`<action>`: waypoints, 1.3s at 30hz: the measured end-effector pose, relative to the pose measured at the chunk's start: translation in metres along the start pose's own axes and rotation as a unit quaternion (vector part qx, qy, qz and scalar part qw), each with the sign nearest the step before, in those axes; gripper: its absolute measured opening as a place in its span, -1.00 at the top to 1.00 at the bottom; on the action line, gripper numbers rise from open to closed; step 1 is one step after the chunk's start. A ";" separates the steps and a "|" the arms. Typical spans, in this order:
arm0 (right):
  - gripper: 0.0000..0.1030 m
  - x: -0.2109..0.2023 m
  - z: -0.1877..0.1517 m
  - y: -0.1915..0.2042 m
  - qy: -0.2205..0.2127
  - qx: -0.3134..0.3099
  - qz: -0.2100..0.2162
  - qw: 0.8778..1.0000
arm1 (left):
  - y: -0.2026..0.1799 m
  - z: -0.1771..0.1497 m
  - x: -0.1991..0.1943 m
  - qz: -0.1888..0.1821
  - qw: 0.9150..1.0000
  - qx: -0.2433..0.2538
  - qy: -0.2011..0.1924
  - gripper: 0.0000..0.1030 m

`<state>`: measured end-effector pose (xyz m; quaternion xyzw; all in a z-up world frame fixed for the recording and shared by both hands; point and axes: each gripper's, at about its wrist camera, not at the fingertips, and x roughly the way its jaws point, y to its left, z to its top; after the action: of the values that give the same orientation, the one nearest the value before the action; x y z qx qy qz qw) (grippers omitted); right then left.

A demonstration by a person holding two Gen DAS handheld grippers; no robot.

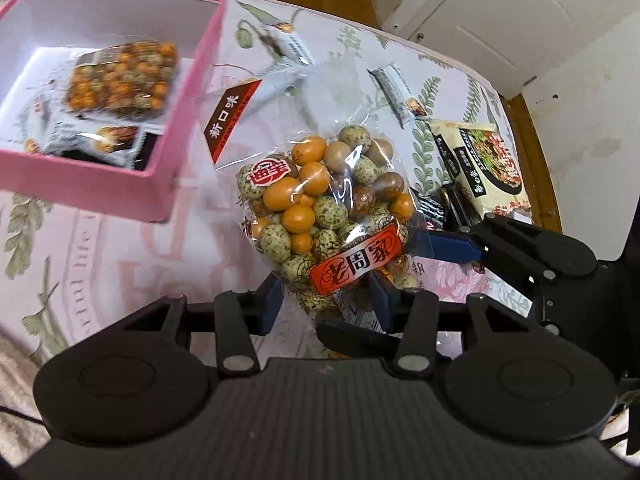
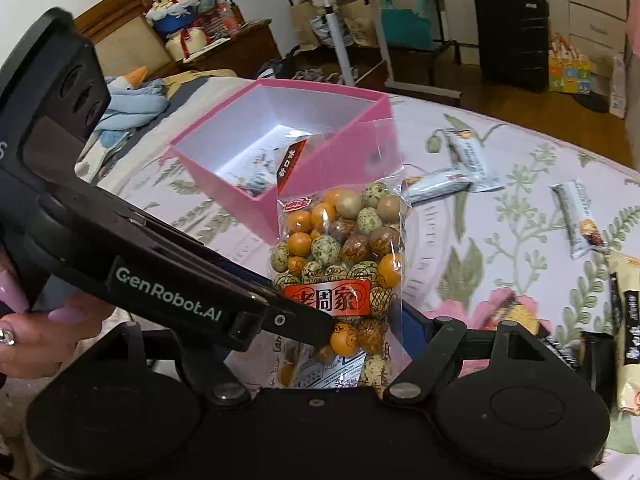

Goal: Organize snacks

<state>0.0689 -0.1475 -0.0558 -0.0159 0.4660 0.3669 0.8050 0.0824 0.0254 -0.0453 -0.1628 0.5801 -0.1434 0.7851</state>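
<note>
A clear bag of orange and speckled coated nuts (image 1: 320, 208) with a red label is held upright above the floral cloth. My left gripper (image 1: 326, 300) is shut on its lower end. My right gripper (image 2: 356, 328) is shut on the same bag (image 2: 340, 248); in the left wrist view its blue fingers (image 1: 452, 246) reach in from the right. The pink box (image 1: 188, 92) stands at the left, holding another nut bag (image 1: 120, 76) and small packets. The box also shows behind the bag in the right wrist view (image 2: 352, 140).
Loose white snack bars (image 1: 288, 44) (image 1: 396, 88) lie on the cloth beyond the bag. A noodle packet (image 1: 484, 156) and dark packets lie at the right near the table edge. Bedding, furniture and a black suitcase (image 2: 512, 36) fill the room behind.
</note>
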 end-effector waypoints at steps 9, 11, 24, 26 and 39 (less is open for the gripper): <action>-0.48 0.017 0.036 0.039 -0.003 -0.024 0.036 0.999 | 0.037 0.008 -0.051 0.040 0.998 0.001 -0.050 0.11; -0.48 0.021 0.049 0.046 -0.007 -0.030 0.045 0.999 | 0.051 0.018 -0.062 0.038 0.997 -0.012 -0.059 0.11; -0.22 0.094 0.166 0.098 -0.044 -0.171 0.010 0.984 | 0.149 0.096 -0.092 0.063 0.981 -0.084 -0.161 0.11; -0.20 0.109 0.174 0.096 -0.038 -0.183 0.004 0.982 | 0.164 0.105 -0.080 0.066 0.980 -0.096 -0.161 0.11; -0.21 0.177 0.160 0.071 0.040 -0.209 0.033 0.977 | 0.200 0.102 -0.013 0.097 0.984 -0.117 -0.092 -0.10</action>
<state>0.1965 0.0648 -0.0777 -0.1831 0.4115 0.4815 0.7519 0.1835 0.2213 -0.0907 -0.2088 0.5311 0.0181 0.8209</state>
